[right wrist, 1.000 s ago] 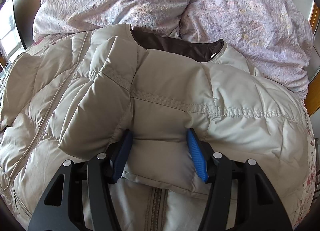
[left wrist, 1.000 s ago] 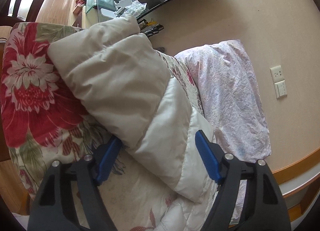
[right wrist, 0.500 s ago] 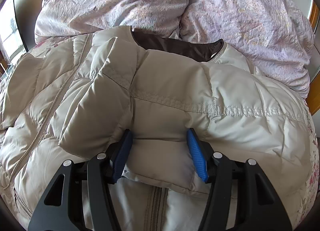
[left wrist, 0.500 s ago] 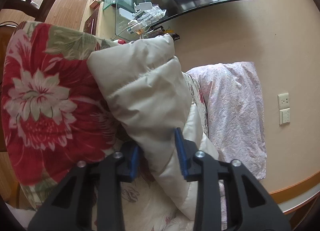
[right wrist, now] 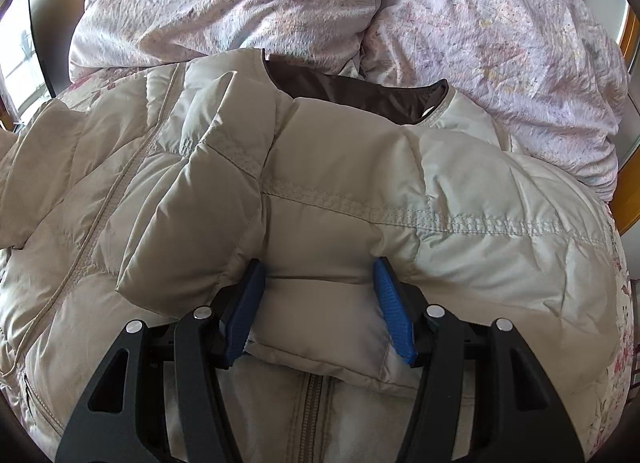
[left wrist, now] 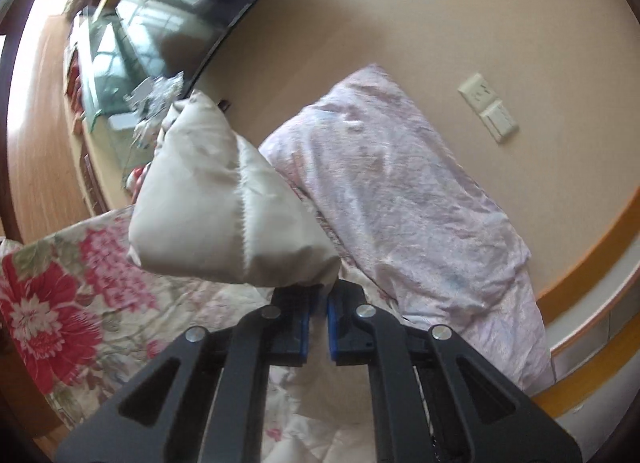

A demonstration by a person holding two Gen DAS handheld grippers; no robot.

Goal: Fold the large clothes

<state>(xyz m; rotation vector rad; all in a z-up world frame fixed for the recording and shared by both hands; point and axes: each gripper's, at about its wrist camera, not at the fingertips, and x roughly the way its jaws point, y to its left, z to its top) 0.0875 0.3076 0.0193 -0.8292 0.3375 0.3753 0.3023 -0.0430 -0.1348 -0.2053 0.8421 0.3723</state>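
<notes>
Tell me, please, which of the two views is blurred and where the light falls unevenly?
Left wrist view: motion blur smears the jacket sleeve, the flowered bedspread and the glass cabinet. Right wrist view: sharp; sunlight falls in patches on the jacket, with shadow near its zipper.

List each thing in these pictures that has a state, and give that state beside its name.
Left tongs: shut on the sleeve.
Sleeve: lifted off the bedspread.
Right tongs: gripping a folded part of the jacket.
Jacket: lying on the bed, collar open.
Bedspread: rumpled.
Pillows: side by side, creased.
</notes>
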